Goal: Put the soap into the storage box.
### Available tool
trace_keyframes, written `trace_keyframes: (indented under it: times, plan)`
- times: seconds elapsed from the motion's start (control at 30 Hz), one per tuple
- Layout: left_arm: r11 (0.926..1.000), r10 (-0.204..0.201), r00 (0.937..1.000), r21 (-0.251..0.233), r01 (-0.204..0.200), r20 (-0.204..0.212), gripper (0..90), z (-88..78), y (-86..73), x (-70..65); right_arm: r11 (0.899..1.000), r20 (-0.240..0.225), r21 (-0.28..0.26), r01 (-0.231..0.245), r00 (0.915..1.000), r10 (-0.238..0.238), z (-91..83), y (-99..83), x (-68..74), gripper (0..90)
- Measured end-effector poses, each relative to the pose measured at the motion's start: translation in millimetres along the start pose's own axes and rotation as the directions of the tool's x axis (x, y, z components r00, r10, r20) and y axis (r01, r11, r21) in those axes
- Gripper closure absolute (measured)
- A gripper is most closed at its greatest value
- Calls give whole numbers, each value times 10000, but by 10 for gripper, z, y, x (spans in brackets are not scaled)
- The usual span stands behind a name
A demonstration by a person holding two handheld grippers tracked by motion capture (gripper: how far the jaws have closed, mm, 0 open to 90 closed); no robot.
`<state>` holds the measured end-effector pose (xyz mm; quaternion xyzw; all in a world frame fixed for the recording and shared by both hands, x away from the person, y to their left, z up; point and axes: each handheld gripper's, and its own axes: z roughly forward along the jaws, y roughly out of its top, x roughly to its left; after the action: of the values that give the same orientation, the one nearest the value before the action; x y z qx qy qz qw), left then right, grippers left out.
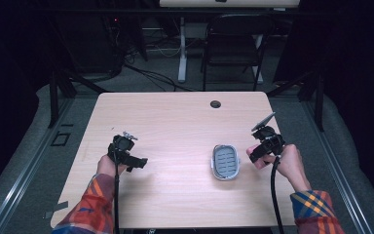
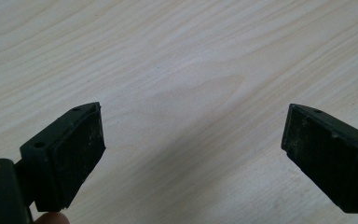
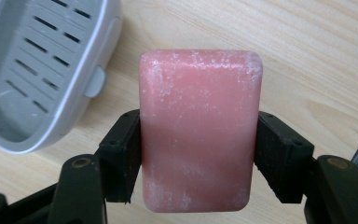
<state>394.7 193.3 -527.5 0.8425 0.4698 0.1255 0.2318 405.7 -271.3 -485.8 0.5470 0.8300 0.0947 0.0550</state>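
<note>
Soap bar (image 3: 196, 130): pink, rounded rect., whitish scuffs, clamped by long sides in R gripper (image 1: 263, 148) just beside grey slotted soap dish (image 1: 225, 162) on wood table (image 1: 175, 122). L gripper (image 2: 193, 154) jaws wide apart, nothing between.

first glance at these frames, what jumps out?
The pink rectangular soap bar, clamped between the jaws of the right gripper, stands out against the pale wood table. Just to its left on the table lies the empty grey slotted plastic soap dish, right of centre. The left gripper has its jaws spread wide over bare wood near the table's left side.
</note>
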Motion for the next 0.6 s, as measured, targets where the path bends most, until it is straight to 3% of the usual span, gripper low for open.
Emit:
trace_keyframes:
  times: [0.6]
  plan:
    - [9999,-78,10000,-107,78,38,55,-7,-8,4,9998,-174,-165,150,9997,-153,-146,18,85,375]
